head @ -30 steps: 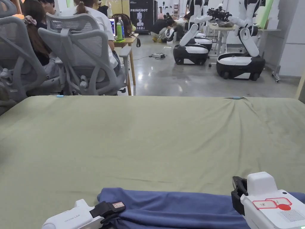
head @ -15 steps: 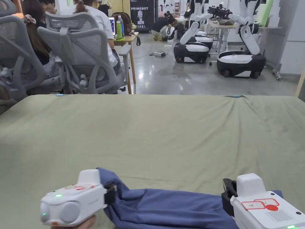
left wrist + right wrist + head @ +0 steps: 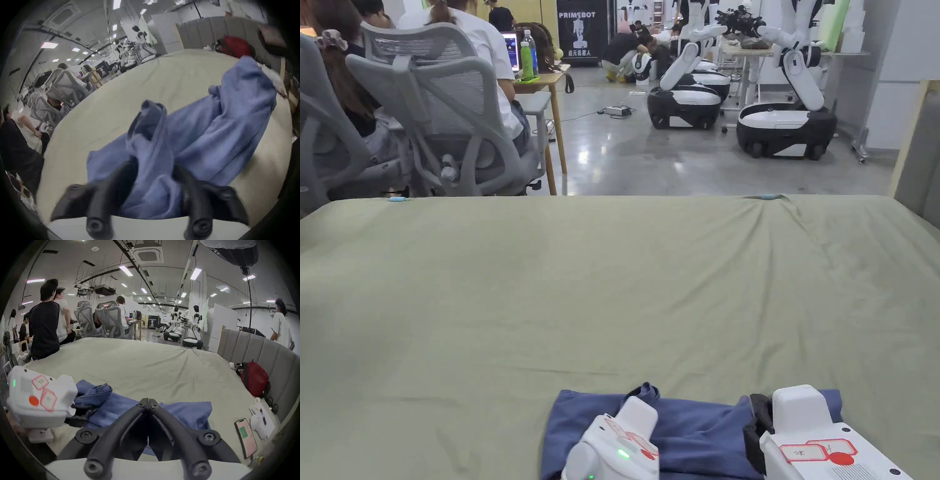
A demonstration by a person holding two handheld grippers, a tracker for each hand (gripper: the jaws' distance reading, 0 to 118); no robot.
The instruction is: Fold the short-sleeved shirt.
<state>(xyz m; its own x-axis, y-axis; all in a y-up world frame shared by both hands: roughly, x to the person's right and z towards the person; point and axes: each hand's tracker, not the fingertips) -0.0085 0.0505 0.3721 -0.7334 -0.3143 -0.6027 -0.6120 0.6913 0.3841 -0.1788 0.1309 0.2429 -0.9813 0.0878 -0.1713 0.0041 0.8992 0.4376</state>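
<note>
The right gripper (image 3: 148, 400) has its jaws closed tip to tip over the near edge of the shirt. I cannot tell if a thin bit of cloth is pinched in there. The left gripper (image 3: 154, 167) has its jaws a little apart with a thick bunch of blue cloth between them. That view is blurry, so I cannot tell if they squeeze it or just sit around it.

The big green bed (image 3: 612, 281) is the work top. The blue shirt (image 3: 700, 431) lies at its near edge, right by both grippers. It is bunched and partly doubled over, with one loose flap sticking up.

The shirt looks soft, light and floppy. It will sag and wrinkle when lifted, and I think it will not break or slip much. The best places to hold look like the two corners of one edge, so it hangs flat.

By the headboard sits a red bag (image 3: 254, 379) — shut, so what is inside is hidden. Near it is a small white bag (image 3: 258, 421) — I cannot tell what it holds.
</note>
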